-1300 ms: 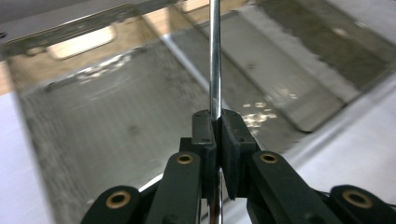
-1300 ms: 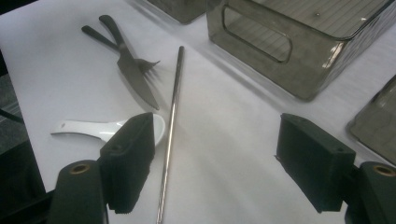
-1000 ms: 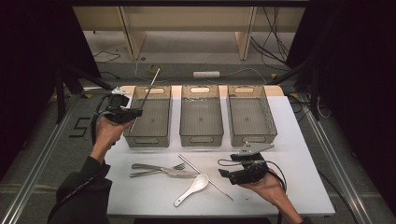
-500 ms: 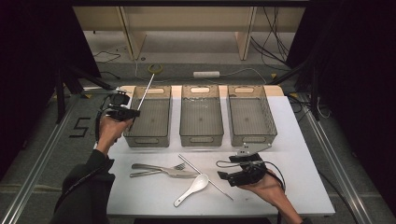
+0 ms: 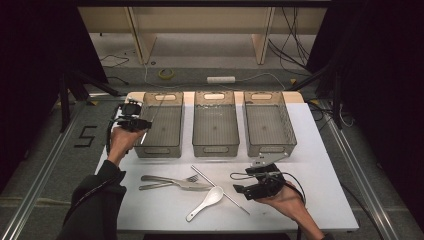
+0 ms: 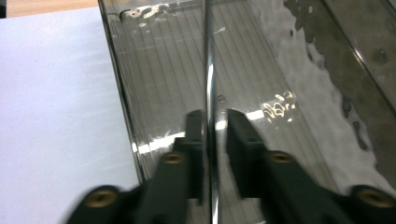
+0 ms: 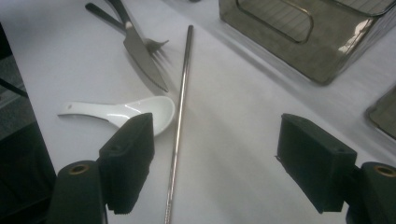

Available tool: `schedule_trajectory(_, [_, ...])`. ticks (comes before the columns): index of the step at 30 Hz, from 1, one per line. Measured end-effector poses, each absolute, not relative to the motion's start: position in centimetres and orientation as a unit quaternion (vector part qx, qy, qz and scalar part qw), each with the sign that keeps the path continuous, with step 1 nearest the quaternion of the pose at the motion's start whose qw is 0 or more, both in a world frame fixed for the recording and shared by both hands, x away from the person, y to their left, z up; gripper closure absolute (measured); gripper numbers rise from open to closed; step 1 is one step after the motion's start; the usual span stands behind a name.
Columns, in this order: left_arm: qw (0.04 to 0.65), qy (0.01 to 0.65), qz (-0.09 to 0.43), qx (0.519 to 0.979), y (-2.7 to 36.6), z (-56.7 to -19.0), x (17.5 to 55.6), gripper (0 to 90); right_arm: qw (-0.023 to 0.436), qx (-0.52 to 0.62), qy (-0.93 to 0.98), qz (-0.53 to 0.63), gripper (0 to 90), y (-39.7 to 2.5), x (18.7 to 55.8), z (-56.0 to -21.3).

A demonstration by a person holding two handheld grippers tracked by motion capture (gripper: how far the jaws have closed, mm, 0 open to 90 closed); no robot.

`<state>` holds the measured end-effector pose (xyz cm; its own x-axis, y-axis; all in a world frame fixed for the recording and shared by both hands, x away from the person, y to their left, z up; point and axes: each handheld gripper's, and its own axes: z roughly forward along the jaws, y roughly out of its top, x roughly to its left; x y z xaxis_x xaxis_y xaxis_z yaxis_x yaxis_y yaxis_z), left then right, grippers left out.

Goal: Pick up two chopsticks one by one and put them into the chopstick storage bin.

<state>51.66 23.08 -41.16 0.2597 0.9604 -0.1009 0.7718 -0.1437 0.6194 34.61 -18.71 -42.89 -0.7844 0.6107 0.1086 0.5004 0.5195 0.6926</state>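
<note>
My left gripper [image 6: 214,135] has its jaws pinched tight on a thin shiny metal chopstick [image 6: 208,74], poking up over the leftmost smoky clear plastic bin [image 5: 161,125] at about 10 o'clock on the white worktop [image 5: 320,165]. My right gripper [image 7: 224,154] hangs with jaws wide apart, holding nothing, above a second metal chopstick [image 7: 180,112] next to a white ceramic soup spoon [image 7: 126,112], around 5 o'clock.

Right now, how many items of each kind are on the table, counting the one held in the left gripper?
Bins: 3, the left bin, middle bin and right bin
Metal chopsticks: 2, one on the table, one in the left gripper
White spoon: 1
Knife: 1
Fork: 1
Total: 8
</note>
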Motion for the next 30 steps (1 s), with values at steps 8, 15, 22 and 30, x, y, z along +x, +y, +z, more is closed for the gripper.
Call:
schedule_trajectory(8, [0.346, 0.553, 0.172, 0.738, 22.1, -38.7, 49.4, 41.9, 0.045, 0.317, 0.895, 0.311, 31.9, -17.8, 35.4, -42.5])
schedule_trajectory(15, [0.397, 0.500, 0.152, 0.755, 20.5, -37.1, 46.0, 29.2, 0.037, 0.308, 0.912, 0.270, 36.7, -16.3, 35.8, -42.6])
schedule_trajectory(22, [0.420, 0.454, 0.138, 0.773, 18.5, -37.5, 43.1, 23.9, 0.037, 0.290, 0.927, 0.235, 38.6, -15.4, 36.0, -42.9])
schedule_trajectory(30, [0.403, 0.407, 0.125, 0.810, 16.5, -38.4, 41.4, 23.1, 0.036, 0.291, 0.928, 0.230, 39.1, -15.2, 36.0, -43.1])
